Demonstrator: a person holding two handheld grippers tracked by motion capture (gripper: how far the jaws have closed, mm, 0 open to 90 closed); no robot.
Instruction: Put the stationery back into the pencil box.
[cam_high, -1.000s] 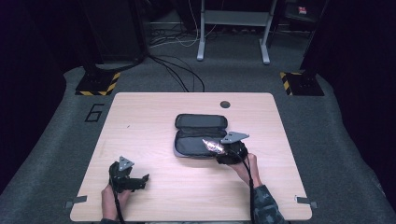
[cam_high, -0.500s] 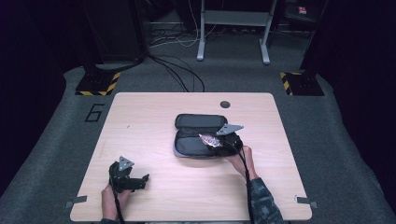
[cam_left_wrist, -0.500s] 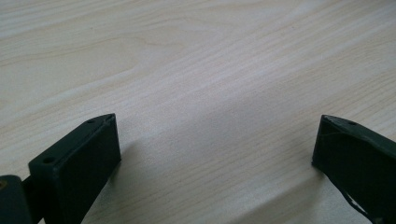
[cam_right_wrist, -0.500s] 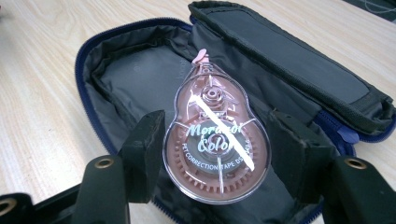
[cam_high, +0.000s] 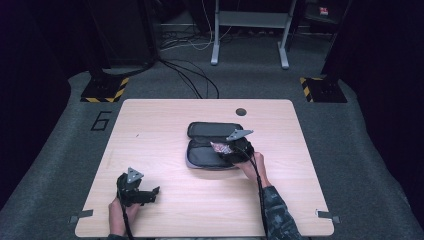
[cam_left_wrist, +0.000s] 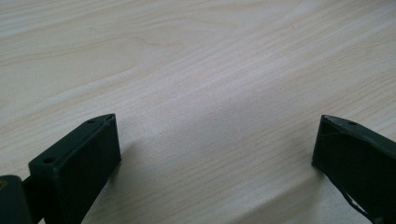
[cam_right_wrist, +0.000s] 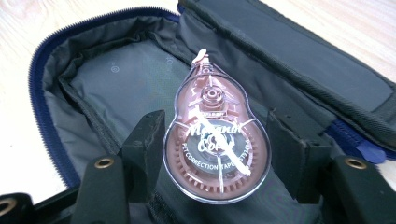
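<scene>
The right tongs (cam_right_wrist: 212, 154) gripped a correction tape dispenser (cam_right_wrist: 215, 140) by its sides, above the open pencil case (cam_right_wrist: 93, 88) on the table (cam_high: 165, 125). Released tilted, it might catch the zipper edge. The left tongs (cam_left_wrist: 215, 154) stood wide open, empty.

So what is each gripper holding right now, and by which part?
The right gripper clamps a clear brown correction tape dispenser by the sides of its round wide end. The left gripper holds nothing.
</scene>
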